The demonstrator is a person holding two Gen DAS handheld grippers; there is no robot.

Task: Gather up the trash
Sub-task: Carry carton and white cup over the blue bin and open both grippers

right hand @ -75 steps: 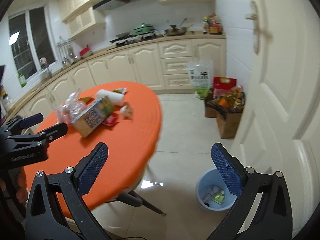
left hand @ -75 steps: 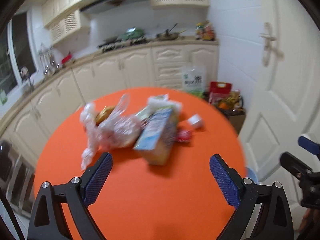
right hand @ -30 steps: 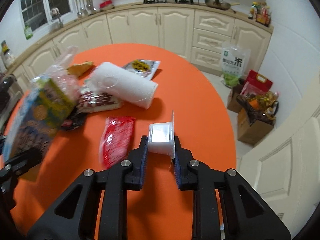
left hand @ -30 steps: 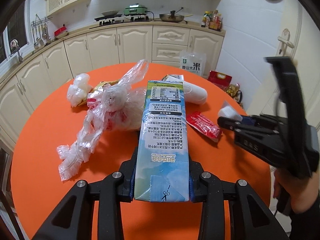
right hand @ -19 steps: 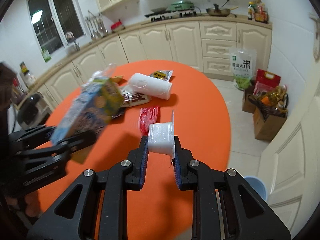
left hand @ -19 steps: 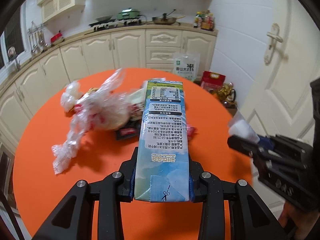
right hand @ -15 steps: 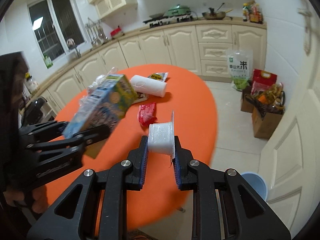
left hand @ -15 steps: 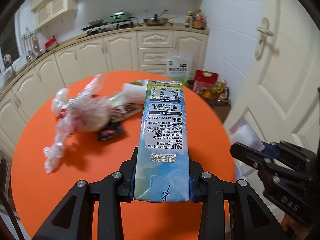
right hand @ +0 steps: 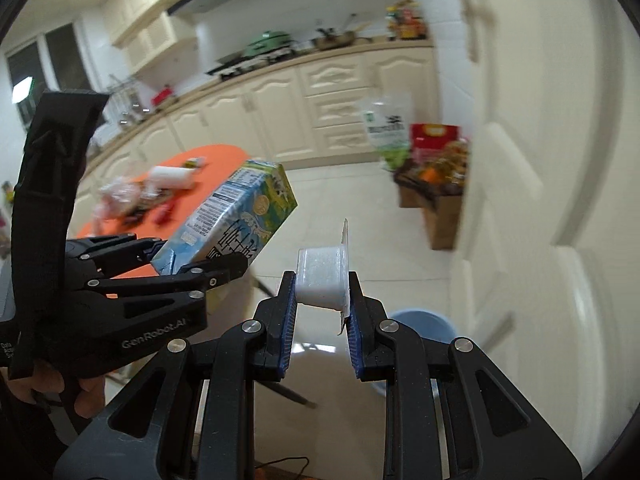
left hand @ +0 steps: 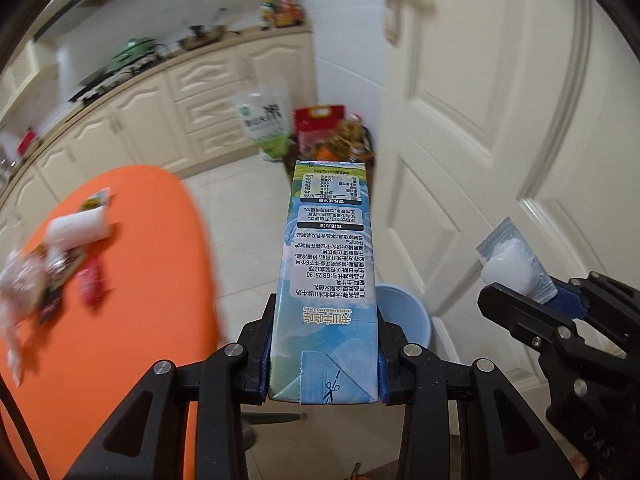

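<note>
Grippers both grip trash: left gripper point(left hand: 324, 354) clamps a milk carton point(left hand: 326, 280), right gripper point(right hand: 320, 312) a white cup point(right hand: 322, 276). Blue bin point(right hand: 420, 322) at five o'clock; only the right view shows a hand point(right hand: 68, 390).

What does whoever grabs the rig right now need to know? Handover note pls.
Left tongs: shut on the milk carton, held off the table.
Right tongs: shut on the small white plastic cup.
Blue bin sits on the floor by the door, below and ahead of both tongs.
Done: both items lifted clear of the orange table.
Left: drop both in the bin, then go back for the paper roll, red wrapper and plastic bags on the table.
</note>
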